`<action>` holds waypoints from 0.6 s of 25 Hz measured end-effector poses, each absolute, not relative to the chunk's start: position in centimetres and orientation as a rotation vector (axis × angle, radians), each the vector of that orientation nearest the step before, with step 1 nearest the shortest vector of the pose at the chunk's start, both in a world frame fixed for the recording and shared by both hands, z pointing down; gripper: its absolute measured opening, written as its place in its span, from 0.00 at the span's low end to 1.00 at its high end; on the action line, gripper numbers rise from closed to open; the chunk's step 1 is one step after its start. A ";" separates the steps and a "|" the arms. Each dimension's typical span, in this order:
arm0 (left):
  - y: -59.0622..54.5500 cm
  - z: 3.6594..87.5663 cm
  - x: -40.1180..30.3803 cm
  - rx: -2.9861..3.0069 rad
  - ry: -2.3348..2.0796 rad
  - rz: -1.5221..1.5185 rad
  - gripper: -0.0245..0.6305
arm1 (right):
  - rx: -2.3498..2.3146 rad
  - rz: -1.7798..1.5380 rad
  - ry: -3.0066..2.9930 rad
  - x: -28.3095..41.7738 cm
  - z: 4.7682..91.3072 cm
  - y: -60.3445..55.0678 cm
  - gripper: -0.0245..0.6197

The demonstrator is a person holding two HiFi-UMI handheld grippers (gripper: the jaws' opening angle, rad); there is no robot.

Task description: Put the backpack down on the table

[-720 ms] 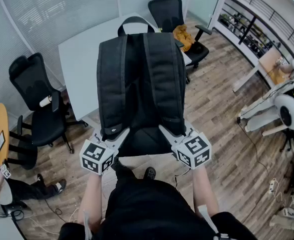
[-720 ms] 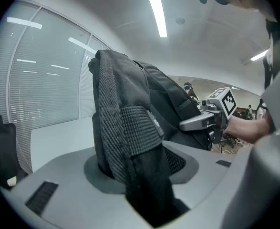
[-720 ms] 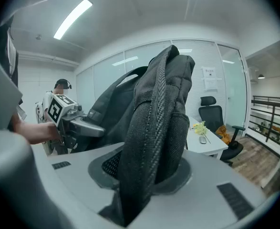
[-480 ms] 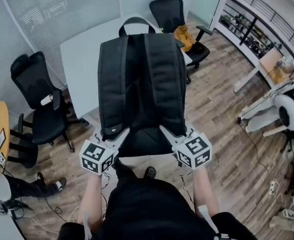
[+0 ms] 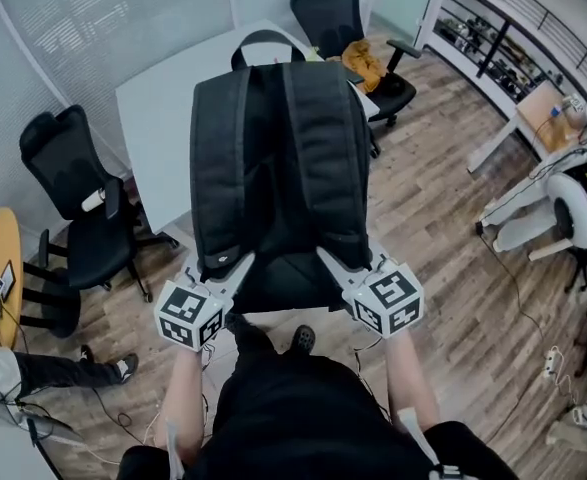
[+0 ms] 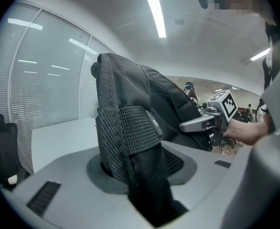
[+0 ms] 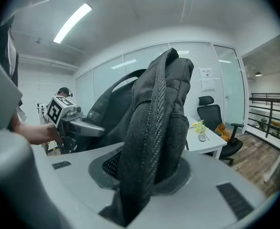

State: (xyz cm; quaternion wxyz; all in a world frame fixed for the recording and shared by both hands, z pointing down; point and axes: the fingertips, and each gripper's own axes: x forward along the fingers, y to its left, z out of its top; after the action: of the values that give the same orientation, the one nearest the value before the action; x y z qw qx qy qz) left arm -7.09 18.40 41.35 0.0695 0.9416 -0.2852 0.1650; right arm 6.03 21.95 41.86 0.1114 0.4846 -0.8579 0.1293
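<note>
A black backpack (image 5: 278,168) hangs in the air in front of me, back panel and both shoulder straps facing up, its top handle over the white table (image 5: 158,118). My left gripper (image 5: 235,268) is shut on the lower end of the left strap (image 6: 130,137), which fills the gap between its jaws. My right gripper (image 5: 331,264) is shut on the right strap (image 7: 151,142) in the same way. In each gripper view the other gripper's marker cube (image 6: 224,104) (image 7: 56,111) shows beside the bag. The backpack's front is hidden.
Black office chairs stand left of the table (image 5: 73,198) and behind it (image 5: 338,18), the far one with a yellow cloth (image 5: 363,63). A seated person's legs (image 5: 33,368) are at lower left. White desks and cables (image 5: 553,363) are on the wood floor at the right.
Both grippers keep their hold on the straps and the backpack stays over the table's near edge; only the view has shifted slightly.
</note>
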 end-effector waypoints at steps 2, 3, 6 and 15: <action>18.6 41.3 -7.0 2.833 -0.855 0.500 0.29 | 1.427 0.387 -2.526 6.1 41.8 22.1 0.22; 18.6 41.2 -7.0 2.832 -0.854 0.501 0.29 | 1.428 0.389 -2.528 6.2 41.7 22.1 0.22; 18.9 41.3 -6.9 2.825 -0.856 0.498 0.29 | 1.423 0.392 -2.535 6.3 41.7 22.4 0.22; 18.4 42.1 -8.9 2.777 -0.893 0.495 0.28 | 1.367 0.433 -2.558 4.6 42.4 21.4 0.21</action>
State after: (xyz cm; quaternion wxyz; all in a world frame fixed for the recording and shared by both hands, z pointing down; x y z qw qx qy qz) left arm -8.86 18.41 42.11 0.0911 0.9347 -0.3005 0.1664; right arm 4.62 21.39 42.42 0.1043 0.4636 -0.8675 0.1469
